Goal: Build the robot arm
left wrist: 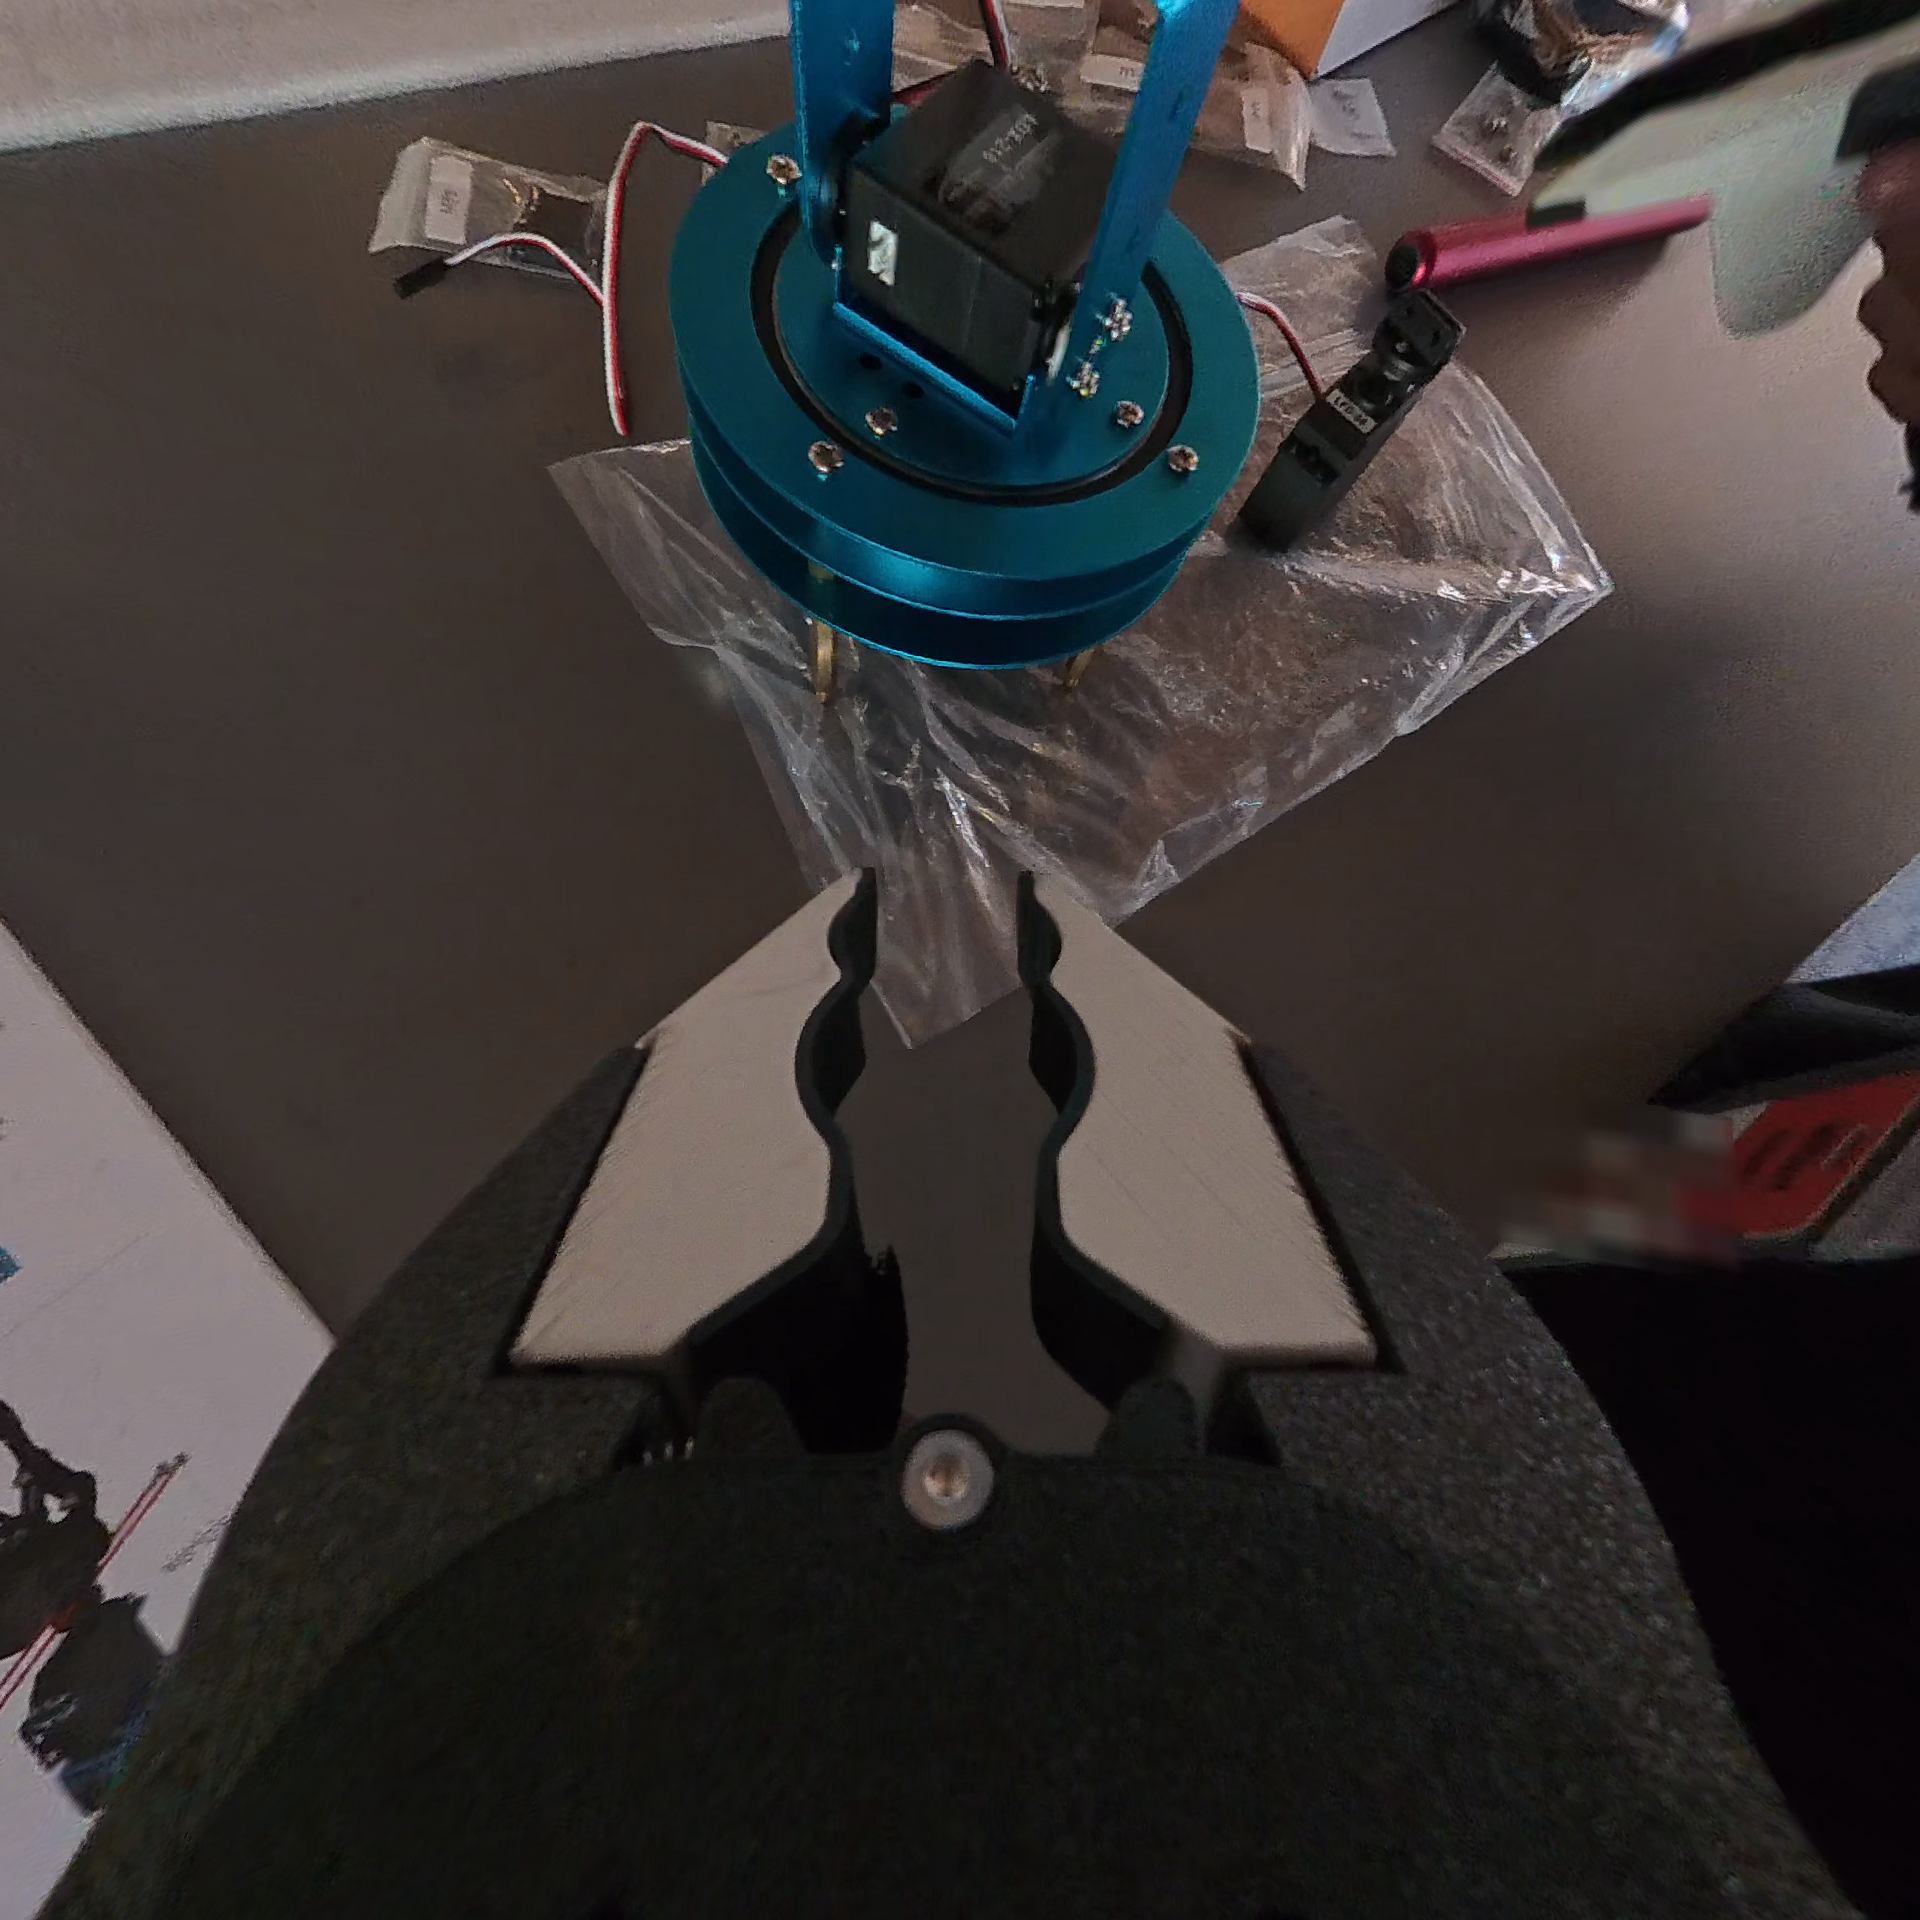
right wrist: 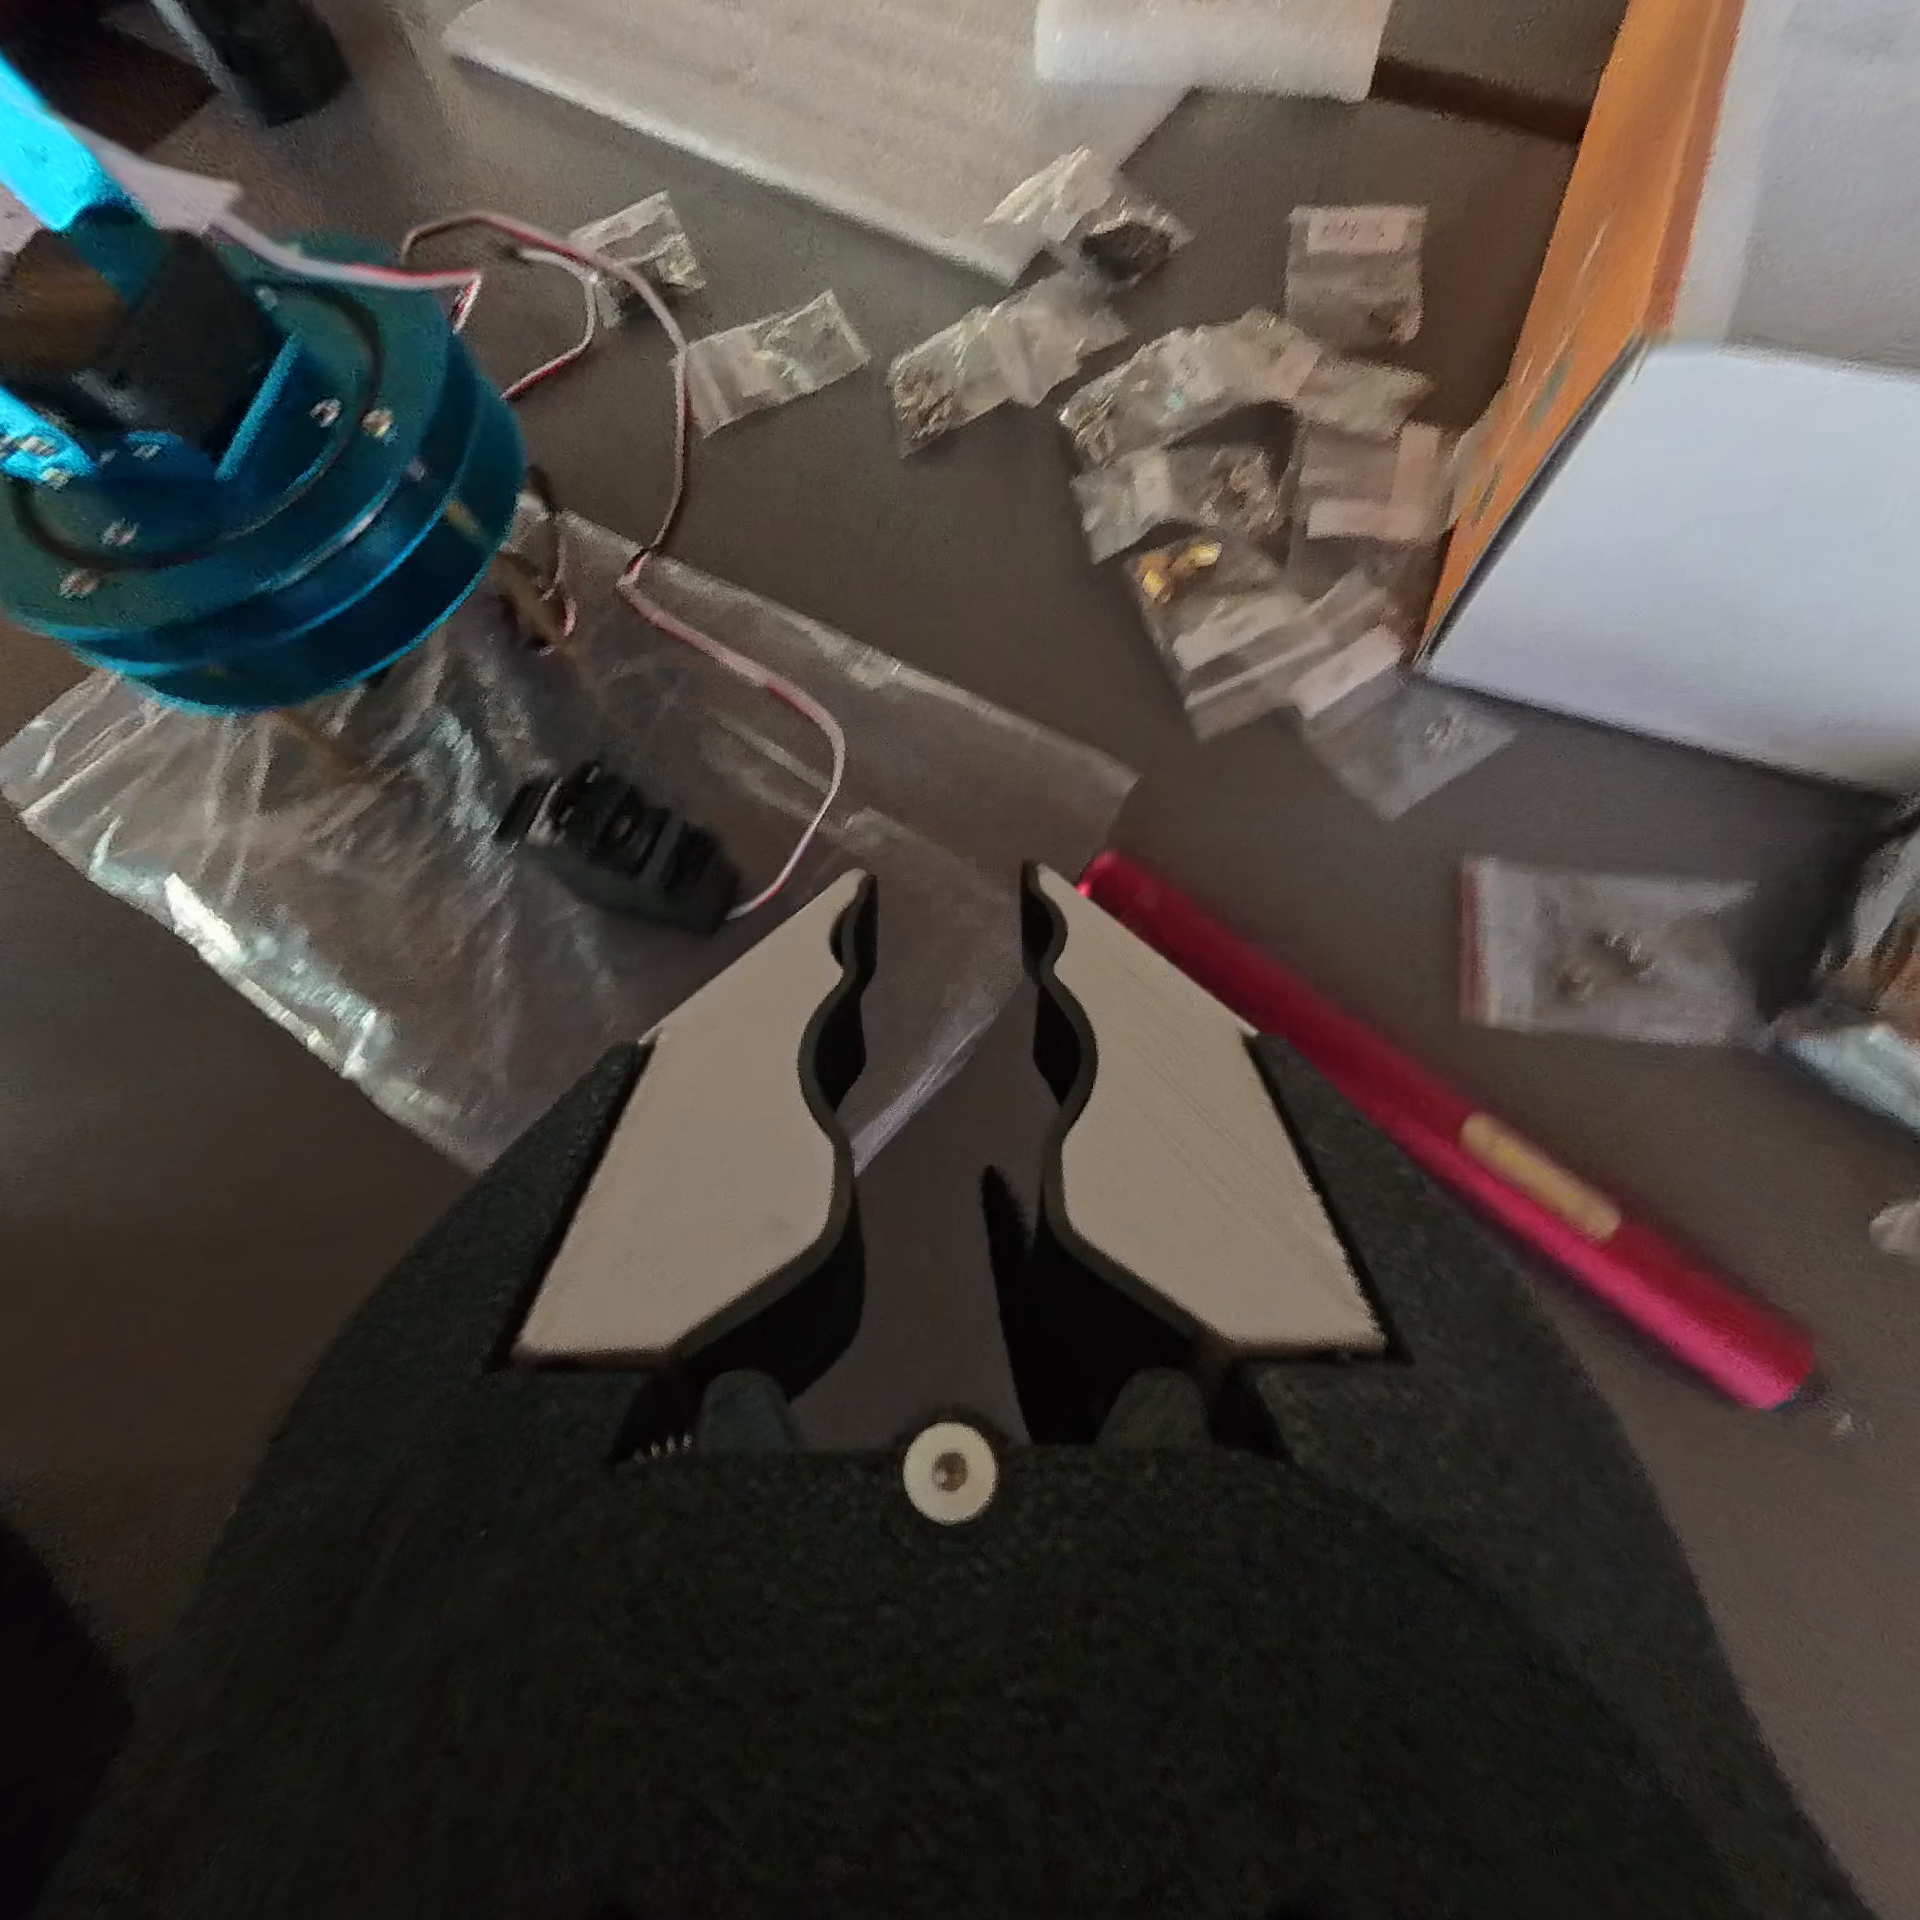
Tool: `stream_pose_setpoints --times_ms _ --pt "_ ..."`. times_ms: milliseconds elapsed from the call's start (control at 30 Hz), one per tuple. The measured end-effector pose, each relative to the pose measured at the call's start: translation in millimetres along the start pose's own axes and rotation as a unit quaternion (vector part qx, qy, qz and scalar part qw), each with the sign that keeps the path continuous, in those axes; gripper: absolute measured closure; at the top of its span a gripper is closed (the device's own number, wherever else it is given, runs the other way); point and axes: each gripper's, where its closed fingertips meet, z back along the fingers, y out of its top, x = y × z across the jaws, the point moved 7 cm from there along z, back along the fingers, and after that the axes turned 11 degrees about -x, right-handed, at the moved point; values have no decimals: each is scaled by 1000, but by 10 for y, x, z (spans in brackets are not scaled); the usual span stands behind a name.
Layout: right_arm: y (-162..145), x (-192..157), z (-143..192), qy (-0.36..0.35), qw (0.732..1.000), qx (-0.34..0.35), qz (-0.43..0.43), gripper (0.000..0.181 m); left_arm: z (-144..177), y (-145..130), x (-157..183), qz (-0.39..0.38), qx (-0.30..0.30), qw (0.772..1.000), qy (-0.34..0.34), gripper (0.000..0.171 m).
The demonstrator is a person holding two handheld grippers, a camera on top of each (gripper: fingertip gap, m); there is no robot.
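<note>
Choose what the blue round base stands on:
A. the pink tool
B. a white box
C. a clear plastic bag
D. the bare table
C: in the left wrist view, the blue base stands on its small brass legs on the clear plastic bag, apart from the pink tool.

White printed labels sit on the black servo (left wrist: pixel 961 249) and smaller servo (left wrist: pixel 1347 416), seemingly model markings.

It looked like a hobby workbench: a brown table (right wrist: pixel 935 582) strewn with small parts bags (right wrist: pixel 1226 436), a blue servo turntable (left wrist: pixel 966 436) and a kit box (right wrist: pixel 1662 416).
</note>
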Motion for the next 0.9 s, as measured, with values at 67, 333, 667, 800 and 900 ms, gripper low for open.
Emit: stream_pose_setpoints --times_ms 67,333,667,800,900 --pt "204 125 -112 -2 1000 0 8 155 1 -3 -53 2 -7 1000 13 145" --pt "915 510 -813 -30 999 -33 -13 151 -1 52 -387 46 -28 998 46 145" --pt "1149 667 -1381 -10 991 -63 -118 169 -41 56 -666 79 -48 994 54 146" --pt "1195 604 -1391 35 991 -48 -120 181 -43 44 -708 81 -53 994 49 146" --pt "1188 563 -1346 44 991 -39 -118 181 -37 22 -733 76 -54 994 51 146"
